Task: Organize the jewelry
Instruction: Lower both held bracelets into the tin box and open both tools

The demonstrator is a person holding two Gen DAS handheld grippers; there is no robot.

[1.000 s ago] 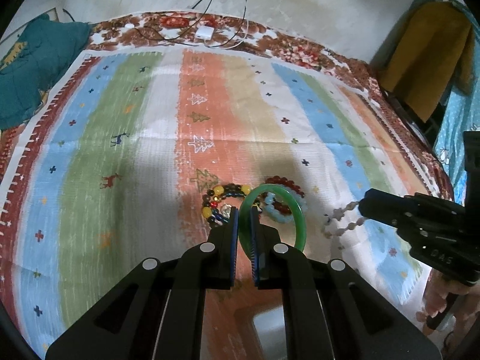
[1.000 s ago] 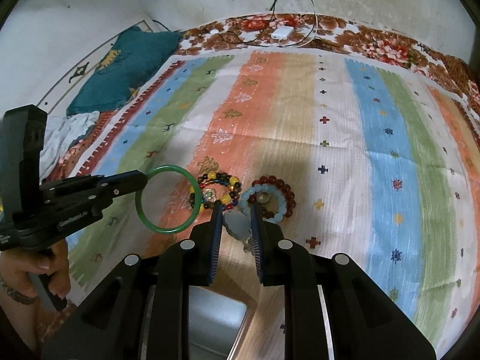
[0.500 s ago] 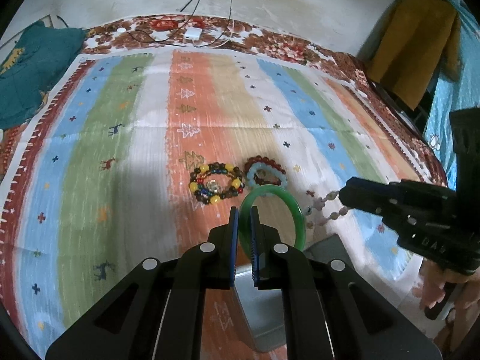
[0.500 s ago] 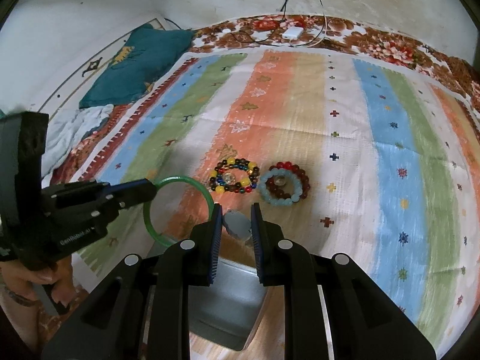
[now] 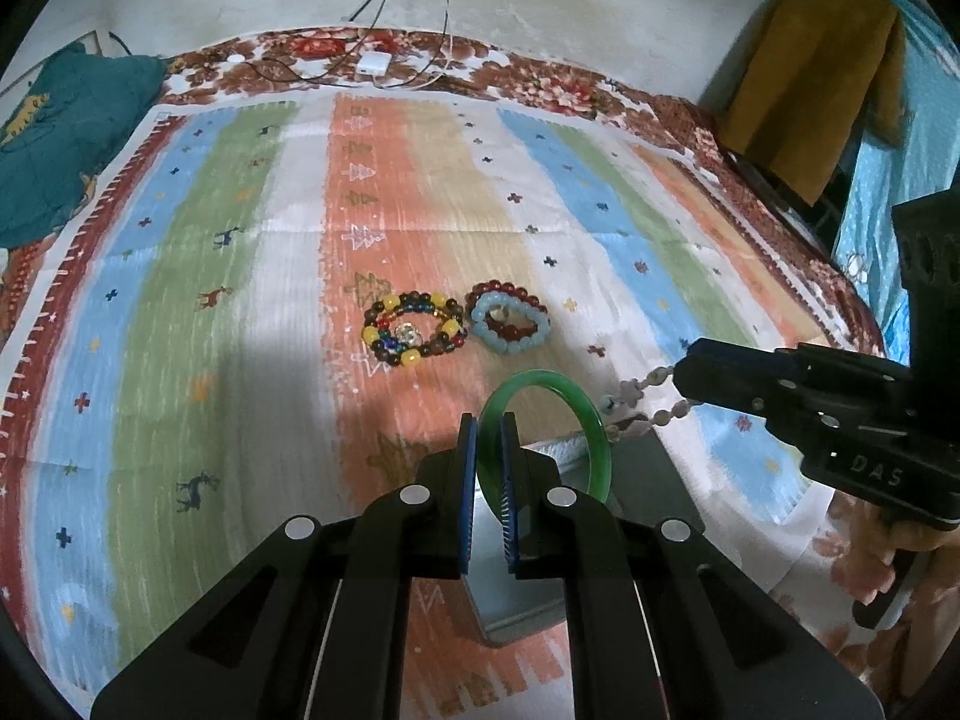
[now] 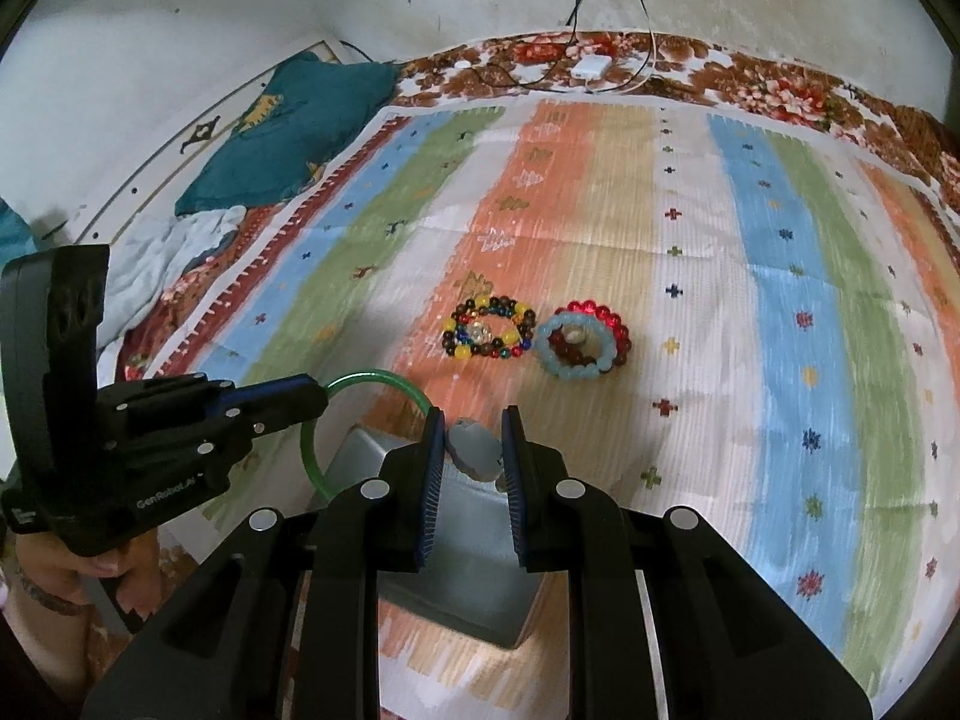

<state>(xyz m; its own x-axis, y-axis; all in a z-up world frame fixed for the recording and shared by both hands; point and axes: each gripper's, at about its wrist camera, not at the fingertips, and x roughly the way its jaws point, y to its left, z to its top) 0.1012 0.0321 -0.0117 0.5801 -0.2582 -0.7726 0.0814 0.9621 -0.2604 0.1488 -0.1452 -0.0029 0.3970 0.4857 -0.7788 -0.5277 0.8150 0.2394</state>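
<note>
My left gripper (image 5: 489,420) is shut on the rim of a green bangle (image 5: 591,438), which hangs upright over a grey metal box (image 5: 516,612) near the front edge. My right gripper (image 6: 474,420) is shut on a grey stone pendant (image 6: 474,450), above the same box (image 6: 462,576). A string of pale beads (image 5: 636,390) trails from the right gripper (image 5: 684,369) in the left wrist view. The right wrist view shows the left gripper (image 6: 318,402) with the bangle (image 6: 396,381). Beyond lie a multicoloured bead bracelet (image 5: 414,330) and light blue and red bracelets (image 5: 510,324).
A striped patterned cloth (image 5: 240,300) covers the bed. A teal cushion (image 5: 54,138) lies at the far left, a white charger with cables (image 5: 372,63) by the wall, and a yellow garment (image 5: 810,78) hangs at the right. A hand (image 6: 54,576) holds the left gripper.
Both grippers have drawn back toward the near edge with the bangle and the beads. The grey box has come into view beneath them, and the bracelets on the cloth now lie farther off.
</note>
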